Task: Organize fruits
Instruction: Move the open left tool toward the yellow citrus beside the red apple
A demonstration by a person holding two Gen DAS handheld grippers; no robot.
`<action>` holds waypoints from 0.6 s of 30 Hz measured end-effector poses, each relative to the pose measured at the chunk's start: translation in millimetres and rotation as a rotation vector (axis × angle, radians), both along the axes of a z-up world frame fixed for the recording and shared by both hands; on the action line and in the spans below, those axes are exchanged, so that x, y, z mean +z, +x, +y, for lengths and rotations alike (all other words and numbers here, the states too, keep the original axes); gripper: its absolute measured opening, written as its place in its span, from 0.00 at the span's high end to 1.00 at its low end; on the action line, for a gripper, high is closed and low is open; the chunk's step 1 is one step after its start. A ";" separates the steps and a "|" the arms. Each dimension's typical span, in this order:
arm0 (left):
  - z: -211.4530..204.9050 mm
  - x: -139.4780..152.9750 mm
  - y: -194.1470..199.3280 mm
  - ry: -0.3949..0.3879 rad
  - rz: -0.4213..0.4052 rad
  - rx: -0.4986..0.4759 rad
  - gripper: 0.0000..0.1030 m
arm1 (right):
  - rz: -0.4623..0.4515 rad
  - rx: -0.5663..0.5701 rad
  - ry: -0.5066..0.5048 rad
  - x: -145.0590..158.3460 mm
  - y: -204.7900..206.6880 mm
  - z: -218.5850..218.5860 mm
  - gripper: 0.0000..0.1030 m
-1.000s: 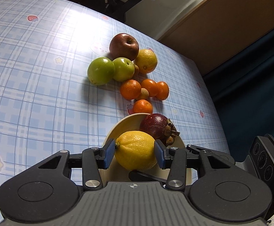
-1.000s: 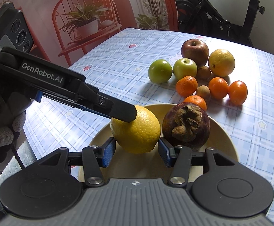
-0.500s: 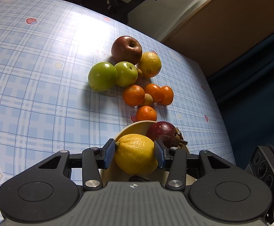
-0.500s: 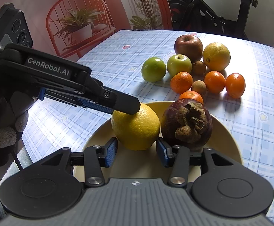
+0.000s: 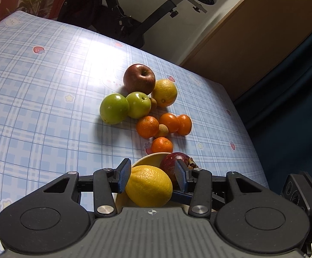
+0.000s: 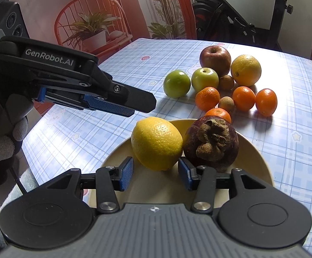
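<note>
A yellow lemon [image 6: 157, 143] and a dark purple mangosteen [image 6: 210, 143] lie on the cream plate [image 6: 256, 157]. My left gripper [image 5: 151, 175] is open; in the right wrist view it [image 6: 132, 105] hangs above and left of the lemon, clear of it. The lemon [image 5: 148, 186] shows below between its fingers. My right gripper [image 6: 156, 173] is open and empty at the plate's near side, just short of the lemon. On the table beyond lie a red apple [image 6: 215, 60], two green apples [image 6: 176, 83], a second lemon [image 6: 246, 69] and several tangerines [image 6: 207, 99].
The table [image 6: 295, 107] has a blue plaid cloth; its right edge drops to a dark floor in the left wrist view [image 5: 284, 129]. Two small brown fruits [image 6: 226, 104] lie among the tangerines. An exercise bike [image 6: 241, 21] and a red chair with a plant [image 6: 87, 32] stand behind.
My left gripper has let go of the lemon and lifted up and back from it. The lemon now rests on the plate beside the mangosteen. The right gripper has drawn back slightly.
</note>
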State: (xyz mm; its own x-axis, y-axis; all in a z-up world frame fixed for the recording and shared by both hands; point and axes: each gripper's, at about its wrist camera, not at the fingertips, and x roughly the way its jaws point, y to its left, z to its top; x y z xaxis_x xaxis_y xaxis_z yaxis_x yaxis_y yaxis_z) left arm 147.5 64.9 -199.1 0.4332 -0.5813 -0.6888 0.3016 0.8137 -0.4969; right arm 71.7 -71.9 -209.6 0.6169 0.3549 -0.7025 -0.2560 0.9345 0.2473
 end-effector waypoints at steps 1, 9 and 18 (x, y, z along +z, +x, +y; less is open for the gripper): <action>0.0 2.7 -2.2 0.012 -0.014 0.011 0.55 | -0.010 -0.002 -0.005 1.5 -1.4 0.5 0.52; 3.4 17.8 -27.5 0.108 -0.139 0.140 0.55 | -0.057 -0.011 -0.007 3.4 -16.3 2.4 0.52; 6.9 27.2 -42.3 0.212 -0.201 0.229 0.54 | -0.123 -0.023 -0.013 13.4 -24.7 -2.1 0.52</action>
State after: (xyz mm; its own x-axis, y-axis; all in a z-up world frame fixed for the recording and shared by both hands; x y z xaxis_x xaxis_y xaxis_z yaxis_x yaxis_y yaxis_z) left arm 105.2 71.9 -171.8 0.6745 -0.3070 -0.6715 0.1739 0.9499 -0.2596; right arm 47.0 -74.0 -196.2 0.7063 0.3309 -0.6258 -0.2620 0.9435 0.2031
